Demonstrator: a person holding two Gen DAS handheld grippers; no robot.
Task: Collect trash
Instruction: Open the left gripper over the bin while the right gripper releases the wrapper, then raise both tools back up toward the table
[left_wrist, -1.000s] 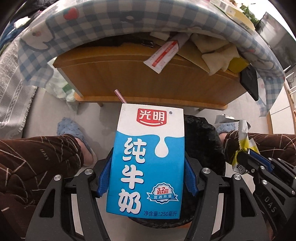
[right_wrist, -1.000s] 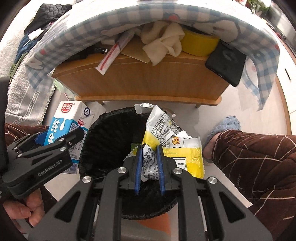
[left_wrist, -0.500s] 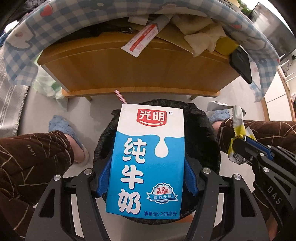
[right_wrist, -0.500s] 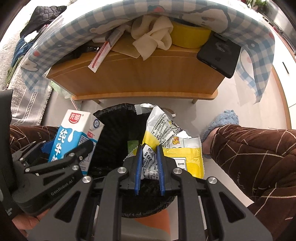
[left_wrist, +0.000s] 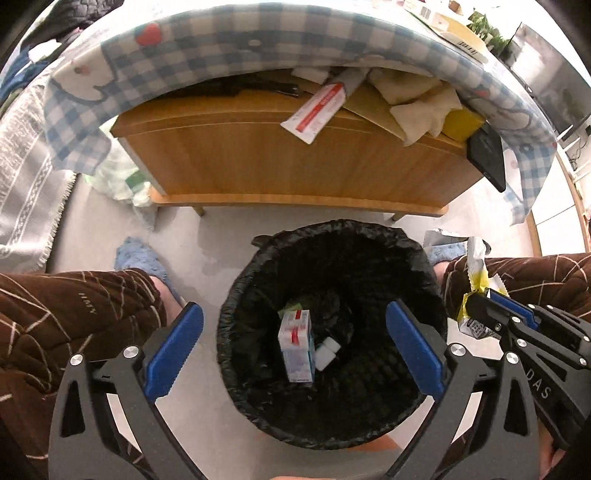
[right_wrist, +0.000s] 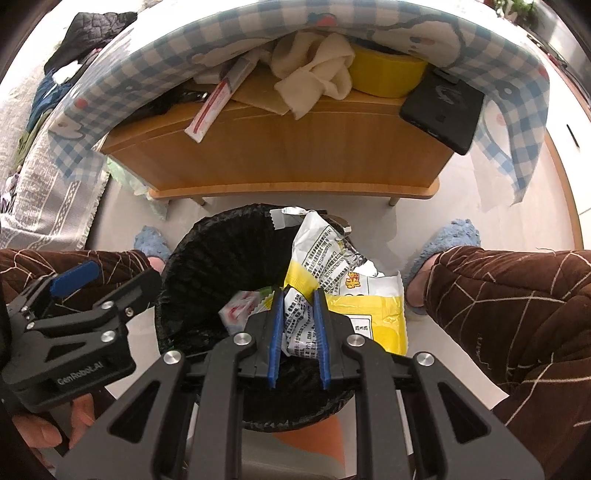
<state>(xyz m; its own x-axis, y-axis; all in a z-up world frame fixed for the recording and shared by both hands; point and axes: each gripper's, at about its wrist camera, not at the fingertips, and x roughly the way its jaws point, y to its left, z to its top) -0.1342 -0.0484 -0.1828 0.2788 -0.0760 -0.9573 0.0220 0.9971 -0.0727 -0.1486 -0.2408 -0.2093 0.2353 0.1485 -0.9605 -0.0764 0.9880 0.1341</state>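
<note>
Left gripper (left_wrist: 293, 349) stands wide open and empty above the round bin lined with a black plastic bag (left_wrist: 236, 295). The blue-and-white milk carton (left_wrist: 296, 345) lies inside the bin, beside a small white bottle (left_wrist: 325, 353). Right gripper (right_wrist: 298, 332) is clamped on the crumpled yellow-and-white snack wrapper (right_wrist: 332, 273), held over the bin's rim.
</note>
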